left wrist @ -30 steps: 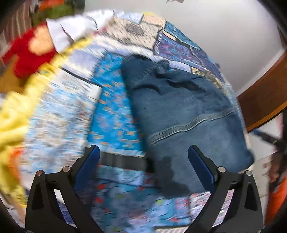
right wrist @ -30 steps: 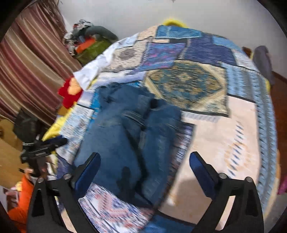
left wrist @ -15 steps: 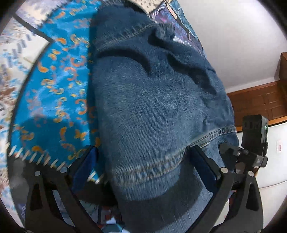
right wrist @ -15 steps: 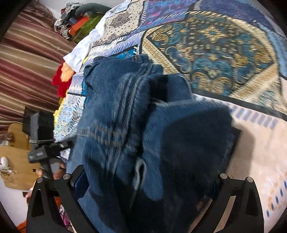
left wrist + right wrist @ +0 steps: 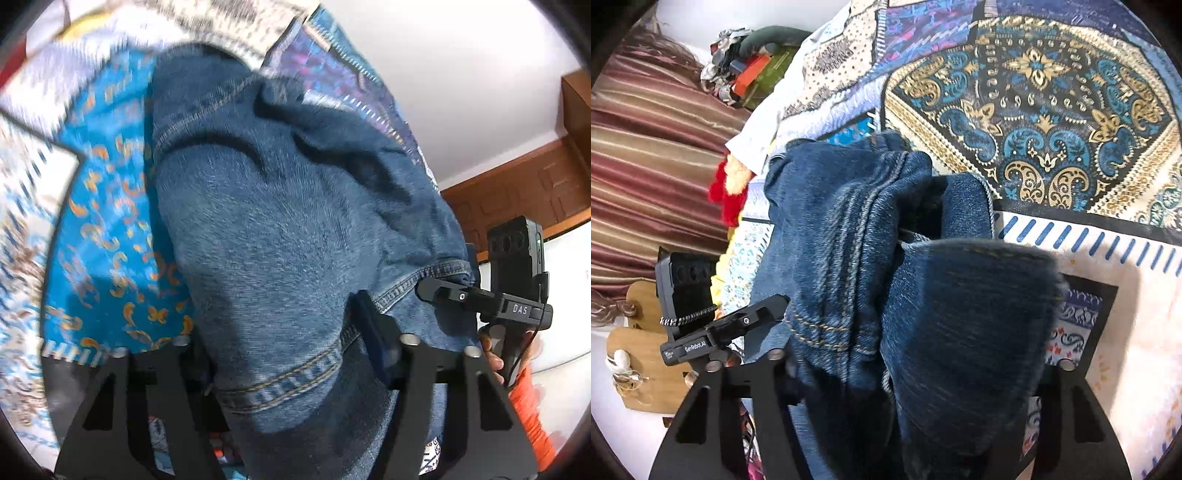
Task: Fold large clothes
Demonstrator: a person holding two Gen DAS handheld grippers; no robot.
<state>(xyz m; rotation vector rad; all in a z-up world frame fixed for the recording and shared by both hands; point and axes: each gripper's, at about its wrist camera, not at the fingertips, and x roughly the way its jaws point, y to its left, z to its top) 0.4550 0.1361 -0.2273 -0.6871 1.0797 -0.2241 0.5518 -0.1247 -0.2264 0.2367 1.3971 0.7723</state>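
Reading "DAS" on right hand-held gripper (image 5: 439, 291).

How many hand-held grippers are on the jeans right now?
2. The left hand-held gripper is closing over the hem of the jeans; the right hand-held gripper is closing over a bunched fold beside it.

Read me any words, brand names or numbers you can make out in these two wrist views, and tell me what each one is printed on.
"DAS": white letters on the black body of the right gripper, seen in the left wrist view.
"GenRoboLAI", roughly: small white print on the black body of the left gripper, seen in the right wrist view; the last letters are uncertain.
A smaller mark beside that print is too small to read.
The jeans show no readable label.
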